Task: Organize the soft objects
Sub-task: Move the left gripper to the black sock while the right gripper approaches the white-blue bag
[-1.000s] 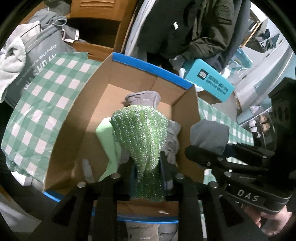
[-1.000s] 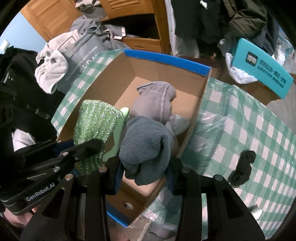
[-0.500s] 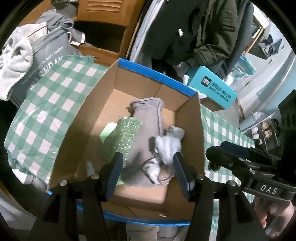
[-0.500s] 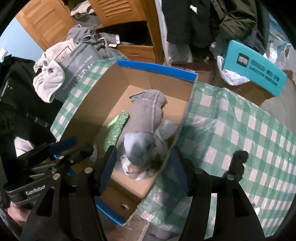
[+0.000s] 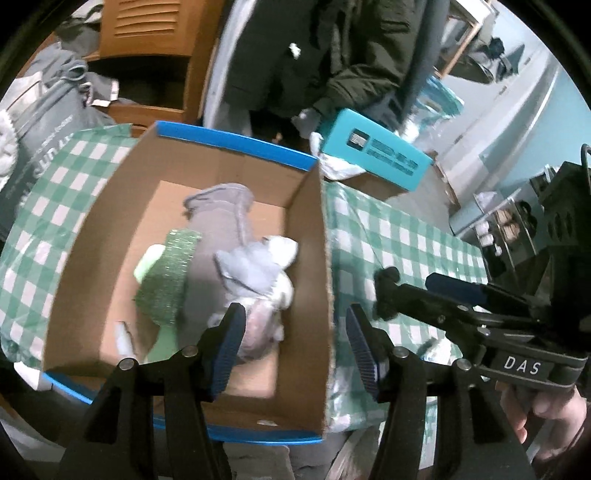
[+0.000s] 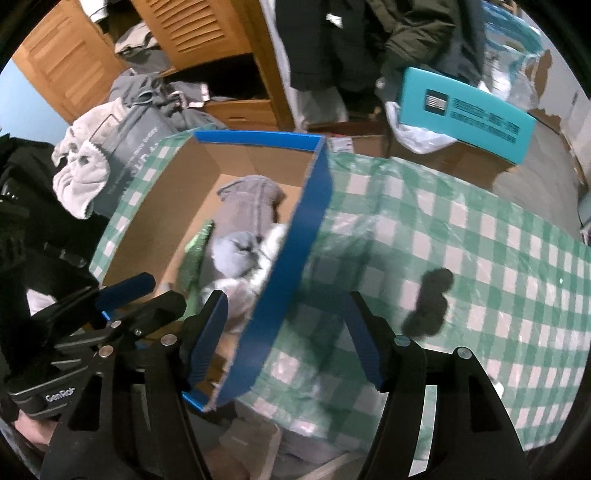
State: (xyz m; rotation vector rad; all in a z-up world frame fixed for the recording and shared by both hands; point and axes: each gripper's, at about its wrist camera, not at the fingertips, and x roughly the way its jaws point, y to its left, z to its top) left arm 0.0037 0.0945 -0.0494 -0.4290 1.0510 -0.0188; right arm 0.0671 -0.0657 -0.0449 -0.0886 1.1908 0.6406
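Observation:
A cardboard box with a blue rim stands on the green checked tablecloth. Inside it lie a green glittery cloth, a long grey sock and a grey-white bundle. My left gripper hovers open and empty over the box's right wall. Also open and empty, my right gripper straddles that same blue wall from above. A small black soft object lies on the cloth to the right of the box.
A teal carton rests on a brown box behind the table. At the far left a grey bag with a white towel leans by a wooden cabinet. A person in a dark jacket stands behind the box.
Both grippers opened and let go: the green cloth and the grey cloth dropped into the box. Both hands then shifted right, toward the box's right wall.

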